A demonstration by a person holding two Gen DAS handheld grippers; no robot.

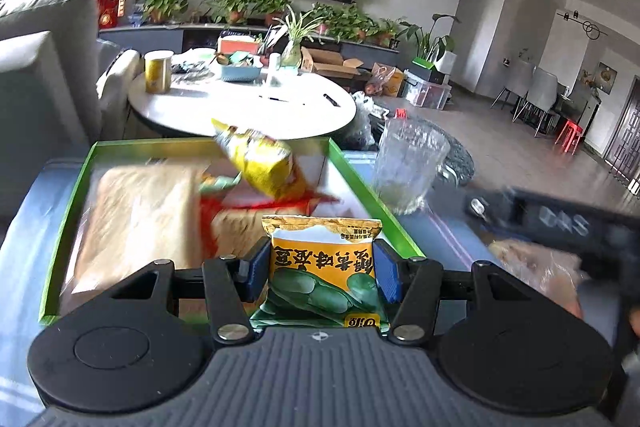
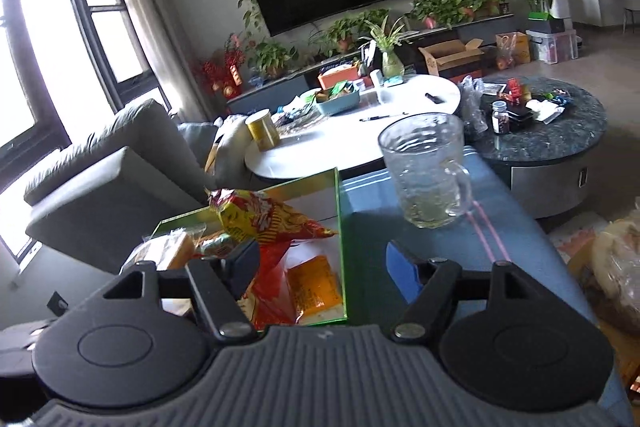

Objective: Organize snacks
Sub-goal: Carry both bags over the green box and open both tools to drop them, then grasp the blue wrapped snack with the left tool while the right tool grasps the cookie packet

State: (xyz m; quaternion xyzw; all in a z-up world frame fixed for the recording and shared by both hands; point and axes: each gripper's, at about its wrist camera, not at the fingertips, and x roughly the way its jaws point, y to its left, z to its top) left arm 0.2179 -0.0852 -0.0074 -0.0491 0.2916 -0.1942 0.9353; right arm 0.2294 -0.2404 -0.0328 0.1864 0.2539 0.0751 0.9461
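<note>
Currently a yellow-and-green snack packet [image 1: 325, 263] is being pinched across its middle by the fingers of the left gripper [image 1: 322, 267], over the near edge of the green tray [image 1: 376, 195]. Being judged light, soft and crinkly, it is best gripped mid-body or at a sealed end. The right gripper [image 2: 324, 267] is being held spread, nothing between its fingers.

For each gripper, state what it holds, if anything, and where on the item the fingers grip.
The left gripper pinches the yellow-green snack packet by its two side edges, mid-height. The right gripper is open and holds nothing.
</note>
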